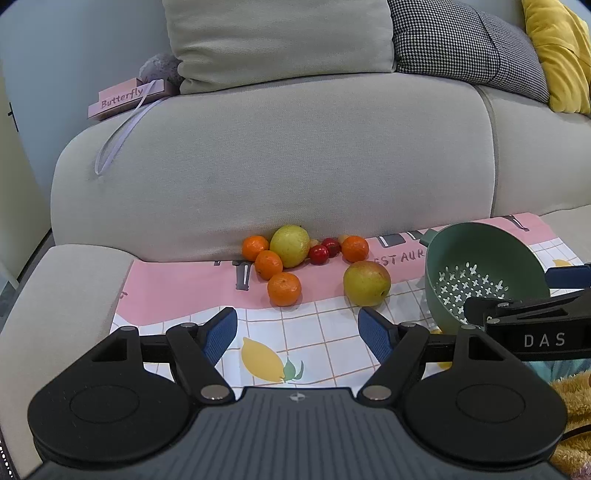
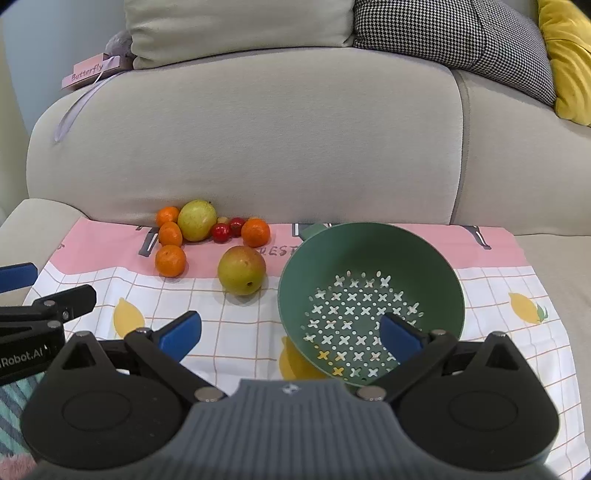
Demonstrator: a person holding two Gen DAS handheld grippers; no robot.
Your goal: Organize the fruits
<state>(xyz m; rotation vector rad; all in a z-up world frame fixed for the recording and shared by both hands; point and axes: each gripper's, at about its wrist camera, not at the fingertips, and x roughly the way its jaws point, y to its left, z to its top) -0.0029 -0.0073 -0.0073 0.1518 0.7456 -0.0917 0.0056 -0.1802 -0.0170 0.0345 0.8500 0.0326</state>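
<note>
Fruit lies in a loose cluster on a printed cloth (image 2: 236,328), all of it to the left of a green colander (image 2: 369,258). Closest to the colander is a round pear-like fruit (image 2: 242,270), yellow-green with a reddish blush and a dark dimple at its end. Farther from the colander, against the sofa's (image 2: 258,129) front, sit a larger smooth yellow-green fruit (image 2: 197,220), four dimpled orange mandarins (image 2: 170,260) and two glossy red cherry-like fruits (image 2: 221,233); a small pale fruit shows behind the red ones, too small to name.

The colander is matte plastic, bowl-shaped and tipped toward the camera, its floor pierced with cross-shaped and round holes, a short handle at its far rim. The cloth is thin and flat, pink at the far band, white with an orange grid nearer, printed with lemons and utensils. The sofa is woven grey-beige fabric, rounded and padded, with a houndstooth cushion (image 2: 454,33) and a yellow one (image 2: 565,55) above the colander.

The left gripper (image 1: 297,332) hovers over the cloth short of the fruit, fingers spread wide with nothing between them. The right gripper (image 2: 290,332) hangs before the colander, blue-padded fingers (image 2: 400,338) also spread wide and empty.
</note>
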